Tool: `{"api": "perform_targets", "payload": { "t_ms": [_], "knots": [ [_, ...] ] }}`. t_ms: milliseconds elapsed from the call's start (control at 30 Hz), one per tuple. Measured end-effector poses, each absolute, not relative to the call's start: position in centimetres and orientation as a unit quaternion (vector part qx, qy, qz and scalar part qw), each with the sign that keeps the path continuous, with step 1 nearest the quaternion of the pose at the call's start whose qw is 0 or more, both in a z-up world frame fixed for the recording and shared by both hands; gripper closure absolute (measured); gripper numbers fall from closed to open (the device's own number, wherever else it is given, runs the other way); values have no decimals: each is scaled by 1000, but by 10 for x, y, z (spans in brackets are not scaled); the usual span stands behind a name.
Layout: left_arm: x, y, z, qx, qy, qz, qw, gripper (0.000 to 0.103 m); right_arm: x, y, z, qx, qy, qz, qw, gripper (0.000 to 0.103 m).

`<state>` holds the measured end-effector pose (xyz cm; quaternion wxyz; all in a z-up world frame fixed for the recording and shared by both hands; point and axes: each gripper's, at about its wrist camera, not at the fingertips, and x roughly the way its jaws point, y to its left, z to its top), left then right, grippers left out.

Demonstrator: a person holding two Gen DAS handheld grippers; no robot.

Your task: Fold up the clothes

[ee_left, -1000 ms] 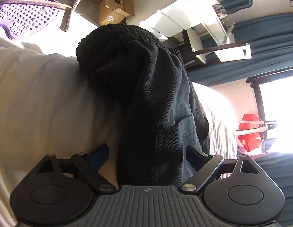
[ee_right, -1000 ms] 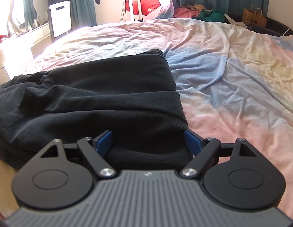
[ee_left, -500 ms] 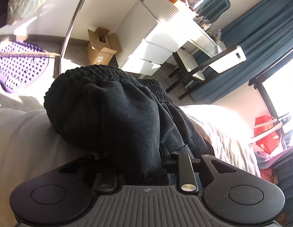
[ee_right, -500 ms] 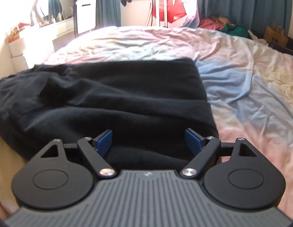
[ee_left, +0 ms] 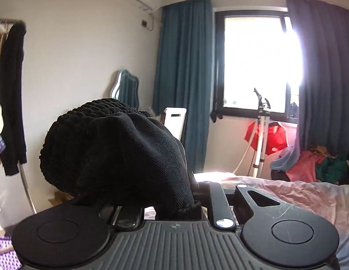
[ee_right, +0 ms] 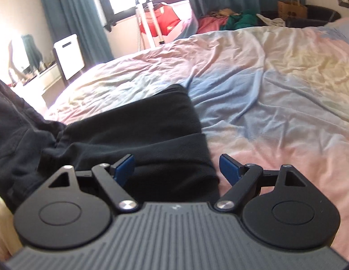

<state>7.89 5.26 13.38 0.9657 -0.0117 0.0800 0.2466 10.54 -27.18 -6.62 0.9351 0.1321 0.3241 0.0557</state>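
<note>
Two grippers work one pair of black corduroy trousers with a ribbed elastic waistband [ee_left: 111, 148]. On the left, the left gripper [ee_left: 174, 204] is pinched on a bunch of that waistband end, lifted clear of the bed so the cloth mushrooms above the jaws. To the right, the right gripper [ee_right: 176, 168] hovers with its blue-padded fingers [ee_right: 123, 166] spread wide, low over the folded leg part lying flat on the pastel pink-and-blue crumpled bedsheet [ee_right: 275, 94]. The risk, as I judge it: only a small wad is held, so the heavy cloth could slip out, or the lift could drag the flat legs askew, since nothing pins them down.
</note>
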Motion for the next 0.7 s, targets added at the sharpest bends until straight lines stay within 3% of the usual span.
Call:
{"api": "perform_targets", "payload": {
  "t_ms": [167, 367, 567, 667, 700],
  "knots": [
    [92, -82, 122, 82, 37, 187, 978, 84, 105, -316, -58, 201, 303, -1, 931, 19],
    [97, -210, 21, 194, 62, 101, 974, 84, 96, -354, -54, 262, 265, -43, 927, 19],
    [129, -272, -83, 337, 142, 32, 930, 80, 88, -385, -53, 330, 235, -51, 913, 18],
    [128, -274, -88, 348, 143, 22, 926, 74, 87, -393, -57, 374, 233, -17, 897, 18],
    [130, -270, -86, 354, 148, 16, 923, 63, 89, -395, -60, 390, 235, -9, 891, 18]
  ]
}}
